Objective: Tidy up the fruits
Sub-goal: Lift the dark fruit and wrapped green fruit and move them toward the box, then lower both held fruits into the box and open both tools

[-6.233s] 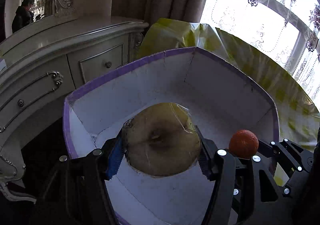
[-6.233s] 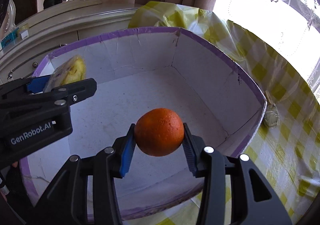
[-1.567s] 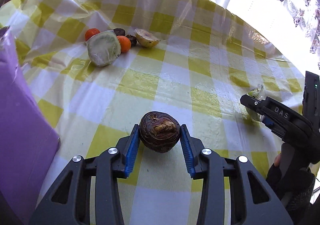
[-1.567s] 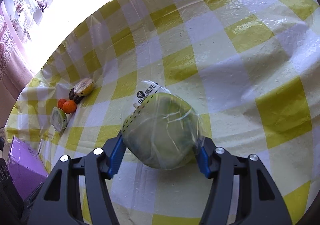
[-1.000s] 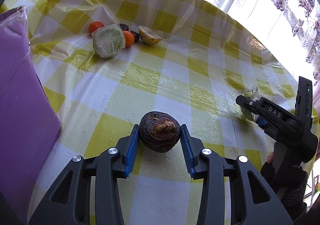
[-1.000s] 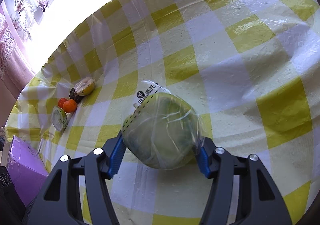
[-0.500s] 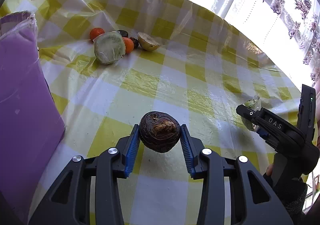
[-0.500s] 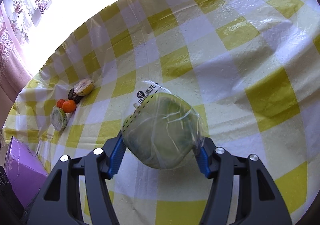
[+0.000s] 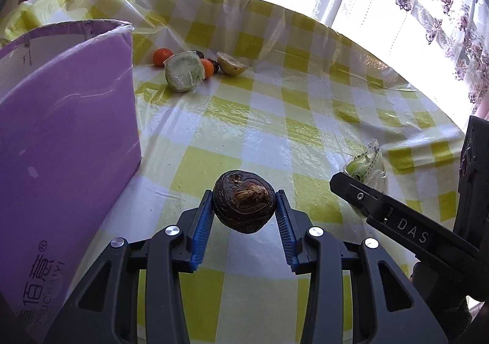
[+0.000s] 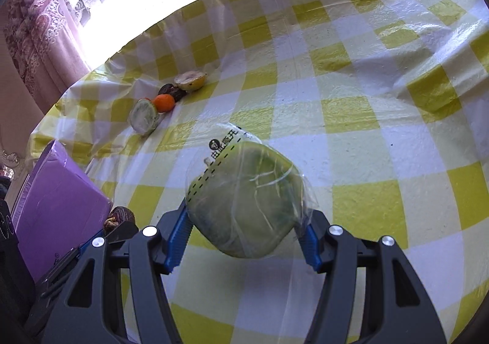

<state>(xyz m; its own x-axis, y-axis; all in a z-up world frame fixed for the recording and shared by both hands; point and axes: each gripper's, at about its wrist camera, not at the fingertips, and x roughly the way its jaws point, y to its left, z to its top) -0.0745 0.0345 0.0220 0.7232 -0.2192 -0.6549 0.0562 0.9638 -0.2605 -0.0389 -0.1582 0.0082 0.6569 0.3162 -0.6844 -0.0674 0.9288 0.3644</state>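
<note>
My left gripper (image 9: 244, 215) is shut on a dark brown wrinkled fruit (image 9: 243, 201), held above the yellow checked tablecloth (image 9: 275, 117). My right gripper (image 10: 244, 227) is shut on a green fruit wrapped in clear plastic (image 10: 244, 197). In the left wrist view the right gripper (image 9: 360, 191) shows at the right with the wrapped green fruit (image 9: 366, 168) in it. The purple box (image 9: 61, 142) with a white inside stands at the left. The brown fruit (image 10: 119, 217) and the box (image 10: 55, 203) also appear low left in the right wrist view.
A cluster of fruit lies far back on the cloth: a wrapped green half (image 9: 184, 75), two oranges (image 9: 162, 57), a dark fruit (image 9: 215, 66) and a yellow half (image 9: 231, 63). The same cluster (image 10: 165, 102) appears in the right wrist view. Curtains (image 9: 443, 1) hang behind the table.
Both grippers have swung with their fruit toward the purple box, which now fills more of the left wrist view and shows its rim. Both grips are unchanged.
</note>
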